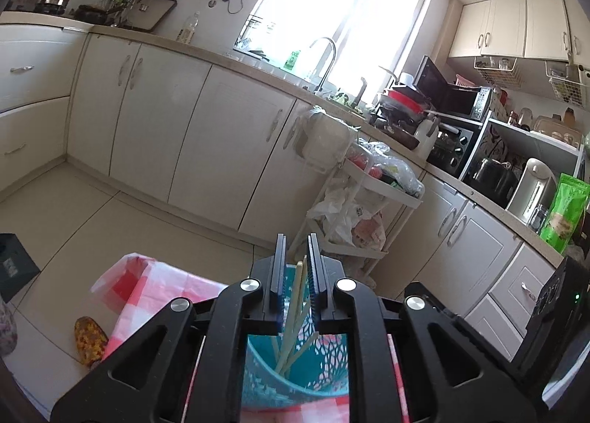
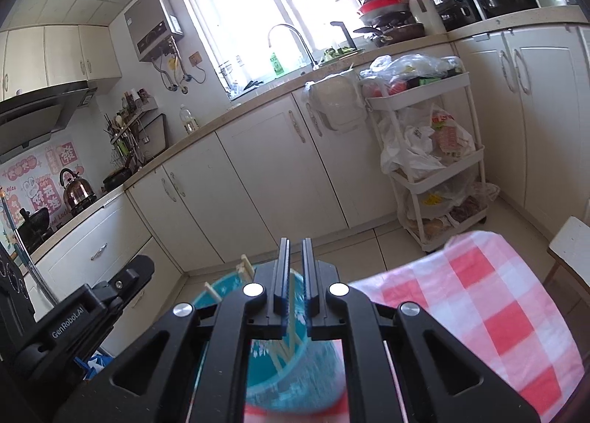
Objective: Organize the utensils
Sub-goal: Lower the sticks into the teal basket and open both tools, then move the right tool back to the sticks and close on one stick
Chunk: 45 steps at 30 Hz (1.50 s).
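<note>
- The left gripper is hovering over a teal perforated utensil holder, its fingers standing a narrow gap apart.
- Pale chopsticks are leaning inside the holder, and their tops are rising into the gap between the left fingers; whether the pads are pressing on them cannot be told.
- The right gripper is hanging over the same teal holder, its fingers nearly together, with a pale chopstick showing in the slit; whether it is being gripped cannot be told.
- More chopstick ends are sticking up past the holder's far rim in the right wrist view.
- The holder is sitting on a worktop covered with a red-and-white checked cloth, near the cloth's far left corner.
- The left gripper's black body is showing just beside the holder in the right wrist view.
</note>
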Available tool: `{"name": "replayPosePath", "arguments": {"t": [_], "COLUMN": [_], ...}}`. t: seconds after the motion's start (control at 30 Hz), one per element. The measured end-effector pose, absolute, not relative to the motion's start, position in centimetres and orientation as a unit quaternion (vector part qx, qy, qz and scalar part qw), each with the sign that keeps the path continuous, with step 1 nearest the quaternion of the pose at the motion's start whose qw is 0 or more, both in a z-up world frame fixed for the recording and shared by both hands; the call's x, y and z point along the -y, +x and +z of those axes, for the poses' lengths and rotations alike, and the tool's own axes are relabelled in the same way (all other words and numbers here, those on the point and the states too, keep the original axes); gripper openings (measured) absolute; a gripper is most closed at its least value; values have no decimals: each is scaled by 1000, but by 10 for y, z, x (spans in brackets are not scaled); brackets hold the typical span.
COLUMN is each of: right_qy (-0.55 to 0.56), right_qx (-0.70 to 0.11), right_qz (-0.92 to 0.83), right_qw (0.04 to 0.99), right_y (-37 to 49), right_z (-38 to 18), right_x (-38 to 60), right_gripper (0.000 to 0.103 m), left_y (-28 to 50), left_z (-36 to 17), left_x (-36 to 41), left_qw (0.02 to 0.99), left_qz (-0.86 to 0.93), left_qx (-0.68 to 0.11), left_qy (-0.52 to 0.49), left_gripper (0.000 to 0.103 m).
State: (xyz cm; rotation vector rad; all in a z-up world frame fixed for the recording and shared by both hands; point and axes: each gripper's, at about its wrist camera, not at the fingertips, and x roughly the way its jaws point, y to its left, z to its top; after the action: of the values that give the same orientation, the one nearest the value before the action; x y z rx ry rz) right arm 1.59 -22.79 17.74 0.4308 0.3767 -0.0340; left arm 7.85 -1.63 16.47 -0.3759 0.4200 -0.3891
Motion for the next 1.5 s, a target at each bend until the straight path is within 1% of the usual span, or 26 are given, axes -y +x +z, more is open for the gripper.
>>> {"name": "replayPosePath", "arguments": {"t": [0.03,0.07,0.1,0.17,0.2,0.27,0.37,0.63,0.7,0.9,1.13,1.3,1.5], "right_qy": [212,211,208,197,193,187,189,167,162,153,145,146,121], "right_qx": [-188,-193,-198,-211,-219,-237,-261,-282,-282,-279,-292,-308,-338], "right_qz": [-19,-21,-23,-26,-26,-25,-28,-28,-27,-25,-24,-24,-24], "right_qw": [959,958,958,957,956,953,946,944,945,948,945,940,933], "right_y": [6,-7,-19,-43,-56,-77,-108,-162,-169,-188,-191,-186,-176], "right_z": [177,176,174,169,165,157,146,142,145,151,145,134,109], "right_x": [228,228,227,224,222,218,214,198,196,192,191,195,192], "right_gripper": [12,20,27,28,28,28,30,37,38,39,39,39,39], "left_y": [67,58,47,24,15,-9,-42,-102,-113,-138,-141,-135,-117], "left_z": [163,161,158,155,154,152,151,158,162,176,181,174,144], "left_x": [13,11,9,6,6,6,3,-7,-9,-14,-10,-5,-18], "left_qw": [942,942,943,946,948,951,954,956,958,961,962,959,943], "left_qz": [-186,-183,-178,-165,-160,-148,-133,-107,-103,-104,-108,-113,-103], "left_qx": [-214,-220,-227,-238,-240,-248,-255,-267,-264,-251,-249,-259,-311], "left_qy": [-181,-176,-169,-144,-134,-108,-88,-58,-53,-47,-36,-33,-50], "left_gripper": [18,26,30,41,43,52,63,78,79,83,85,86,87]}}
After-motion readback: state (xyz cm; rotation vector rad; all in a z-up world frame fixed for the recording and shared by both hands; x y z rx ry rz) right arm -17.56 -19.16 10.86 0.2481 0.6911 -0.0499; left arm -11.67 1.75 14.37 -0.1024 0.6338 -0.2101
